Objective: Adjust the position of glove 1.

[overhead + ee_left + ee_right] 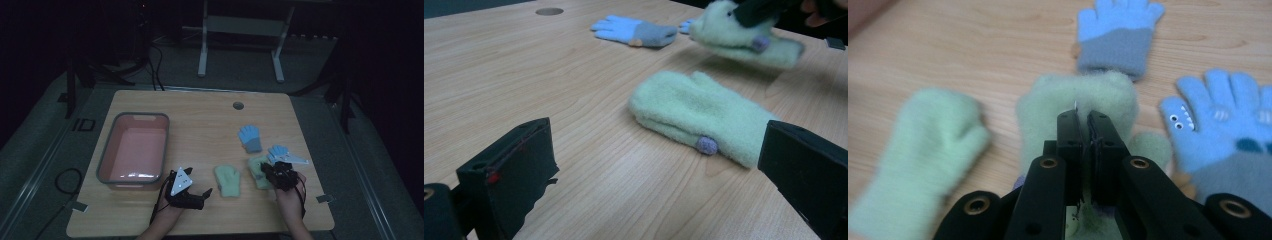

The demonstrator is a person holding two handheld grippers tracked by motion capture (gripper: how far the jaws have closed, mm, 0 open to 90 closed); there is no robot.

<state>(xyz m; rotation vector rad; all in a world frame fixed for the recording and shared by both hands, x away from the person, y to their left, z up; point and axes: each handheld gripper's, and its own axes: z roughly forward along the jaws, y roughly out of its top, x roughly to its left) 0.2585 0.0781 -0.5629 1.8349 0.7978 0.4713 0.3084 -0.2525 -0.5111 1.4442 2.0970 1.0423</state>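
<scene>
At the far left of the table (200, 120) sits a grey-rimmed pink bin (102, 162), and just to its right, at the near edge, the left tongs (202, 192) wait with their jaws spread wide and nothing between them — in the left gripper view they frame the green mitten lying flat (701, 115) without touching it. Further right, the right tongs (267, 171) are pressed together on the second green mitten (1078, 102), pinching a fold of its fleece near the cuff; from the left gripper view it seems already raised off the wood, though blur makes that hard to be sure of. Beyond it lie two blue gloves: one farther back (250, 138), the other (278, 151) just beside the right tongs. The step in hand looks like picking up this mitten — probably to carry it left to the bin. That next move calls for a firm pinch held through the lift and a path clear of the flat mitten.
</scene>
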